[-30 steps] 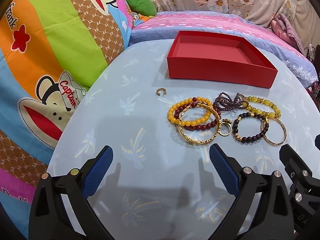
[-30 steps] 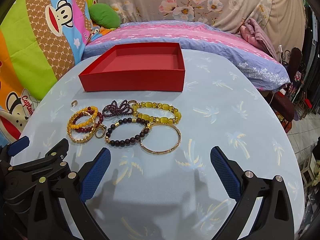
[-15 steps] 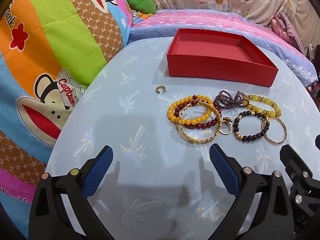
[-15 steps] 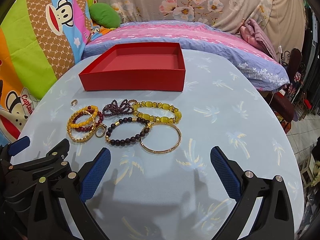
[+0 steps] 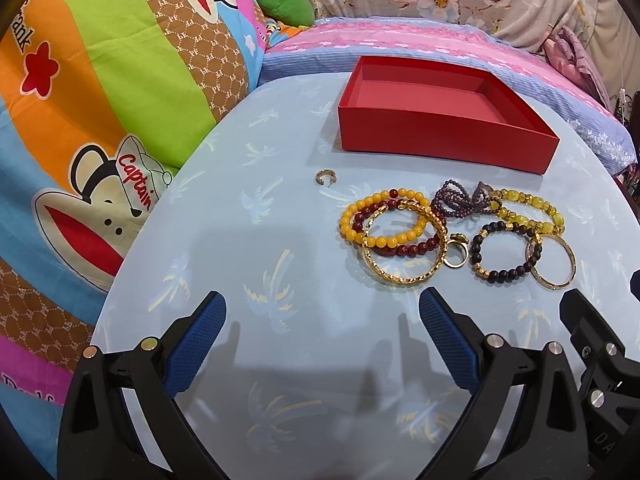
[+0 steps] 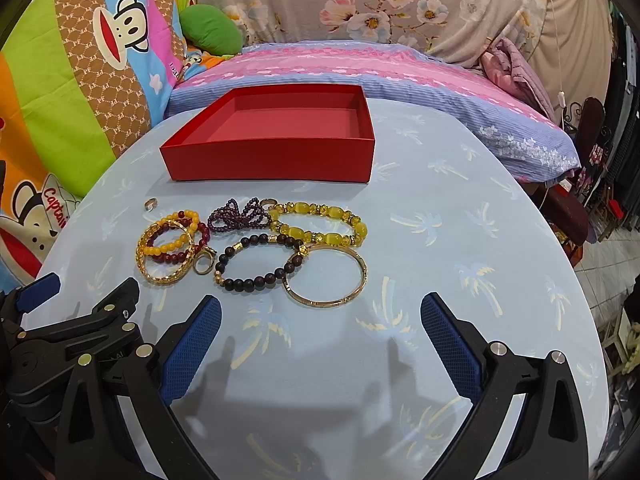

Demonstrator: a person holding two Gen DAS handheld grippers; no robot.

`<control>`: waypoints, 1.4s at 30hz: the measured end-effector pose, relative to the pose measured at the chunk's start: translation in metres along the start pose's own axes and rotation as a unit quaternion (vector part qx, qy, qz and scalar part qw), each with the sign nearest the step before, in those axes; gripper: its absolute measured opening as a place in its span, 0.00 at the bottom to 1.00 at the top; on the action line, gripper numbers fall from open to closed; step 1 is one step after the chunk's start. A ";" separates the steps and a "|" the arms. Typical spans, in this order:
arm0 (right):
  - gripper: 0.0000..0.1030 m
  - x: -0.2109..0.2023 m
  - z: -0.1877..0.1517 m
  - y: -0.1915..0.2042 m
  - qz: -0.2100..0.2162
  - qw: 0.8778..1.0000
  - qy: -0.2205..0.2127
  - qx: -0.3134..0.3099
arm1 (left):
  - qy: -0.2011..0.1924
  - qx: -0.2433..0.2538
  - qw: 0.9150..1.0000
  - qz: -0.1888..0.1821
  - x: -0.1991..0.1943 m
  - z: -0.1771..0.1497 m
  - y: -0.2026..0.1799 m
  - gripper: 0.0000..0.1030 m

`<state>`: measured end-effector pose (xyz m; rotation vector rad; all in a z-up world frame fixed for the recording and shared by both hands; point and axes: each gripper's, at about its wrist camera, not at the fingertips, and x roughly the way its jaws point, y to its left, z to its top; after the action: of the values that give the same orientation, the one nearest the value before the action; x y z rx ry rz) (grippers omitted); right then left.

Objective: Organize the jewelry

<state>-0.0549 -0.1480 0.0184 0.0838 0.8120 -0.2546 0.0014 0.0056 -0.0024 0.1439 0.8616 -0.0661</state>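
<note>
Both my left claw [image 5: 322, 336] and my right claw [image 6: 320, 340] hang spread wide and empty above the surface [image 6: 460, 248]. The jewelry lies in a loose cluster just in front of the empty red box [image 6: 272, 160]. The plain gold bangle [image 6: 325, 276], on the cluster's near edge farthest from the box, looks stiff, light and slippery; I would pinch its rim where it lies free. The dark bead bracelet [image 6: 256, 260] overlapping it is probably limp and may drag along. A small open ring [image 5: 325, 177] sits alone, nearer the box.
</note>
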 end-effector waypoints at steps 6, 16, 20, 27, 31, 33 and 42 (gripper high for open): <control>0.94 0.000 0.001 0.002 0.000 1.000 -0.001 0.000 | 0.000 0.000 1.000 0.001 -0.001 0.001 0.000 0.90; 0.94 0.001 0.004 0.003 0.000 1.000 -0.003 0.000 | 0.000 -0.002 1.000 0.002 0.000 0.006 0.000 0.90; 0.94 0.003 0.008 0.004 0.001 1.000 -0.003 -0.001 | 0.000 -0.002 1.000 0.003 0.000 0.008 0.000 0.90; 0.94 0.004 0.010 0.005 0.003 1.000 0.000 -0.001 | 0.003 -0.002 1.000 0.004 0.004 0.014 -0.001 0.90; 0.94 0.008 0.014 0.003 0.003 1.000 0.001 -0.001 | 0.005 -0.002 1.000 0.004 0.007 0.015 -0.001 0.90; 0.94 0.009 0.014 0.002 0.005 1.000 0.001 0.000 | 0.005 -0.002 1.000 0.004 0.007 0.015 0.000 0.90; 0.94 0.009 0.014 0.003 0.004 1.000 0.002 0.000 | 0.007 -0.006 1.000 0.002 0.009 0.014 0.000 0.90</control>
<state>-0.0380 -0.1498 0.0212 0.0876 0.8145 -0.2463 0.0177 0.0036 -0.0005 0.1362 0.8752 -0.0559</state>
